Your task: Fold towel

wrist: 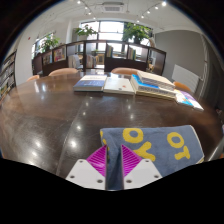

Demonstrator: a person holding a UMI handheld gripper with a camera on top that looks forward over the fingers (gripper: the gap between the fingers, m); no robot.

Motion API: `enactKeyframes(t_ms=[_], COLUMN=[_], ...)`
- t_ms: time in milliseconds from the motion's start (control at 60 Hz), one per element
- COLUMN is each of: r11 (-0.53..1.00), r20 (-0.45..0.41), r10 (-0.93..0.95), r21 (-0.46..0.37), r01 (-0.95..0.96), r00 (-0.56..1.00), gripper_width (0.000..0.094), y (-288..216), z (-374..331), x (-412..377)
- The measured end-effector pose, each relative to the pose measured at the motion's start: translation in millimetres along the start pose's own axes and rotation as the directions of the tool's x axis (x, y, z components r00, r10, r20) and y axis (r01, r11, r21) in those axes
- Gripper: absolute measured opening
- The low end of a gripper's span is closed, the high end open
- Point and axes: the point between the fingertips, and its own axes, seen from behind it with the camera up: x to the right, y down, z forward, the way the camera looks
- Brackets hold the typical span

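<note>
Early in the fold, by the look of it. Gripper (pixel 113 163) low over the dark wooden surface (pixel 50 115), jaws pressed nearly together, magenta pads (pixel 98 160) almost meeting, with an edge of the towel (pixel 160 145) apparently pinched between them. Hard to confirm that both pads press on cloth, since the contact point sits right at the fingertips and the towel's near edge is covered there.

Towel just ahead of the jaws and running off to one side: grey-blue with large yellow letters, lying mostly flat on the surface. No clear doubled layer or crease to be seen, so probably no fold completed yet; lifting the held edge and carrying it across to the far edge seemingly left to do, then any second fold.

Far end of the towel cut off, so its full extent and shape not to be judged. Lettering only partly readable. Underside of the towel and the part beneath the fingers hidden.

Well beyond the towel, open books and magazines (pixel 125 84) spread on the surface, well apart from the work. Farther back, chairs (pixel 60 55), potted plants (pixel 137 32) and bright windows (pixel 108 30), too small for detail.
</note>
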Motion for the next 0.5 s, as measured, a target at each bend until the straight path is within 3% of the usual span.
enactKeyframes(t_ms=[33,250,500], r11=[1.000,0.995,0.989], r20=[-0.027,0.079,0.024], r10=[-0.027,-0.066,-0.121], r21=[-0.005,-0.063,0.089], r01=[0.027,0.071,0.118], r00=[0.999,0.995,0.992], gripper_width=[0.0060,0.0041,0.0045], y=[-0.5,-7.8,-109.5], z=[-0.8,-12.5,-85.6], x=[7.2,7.7,141.9])
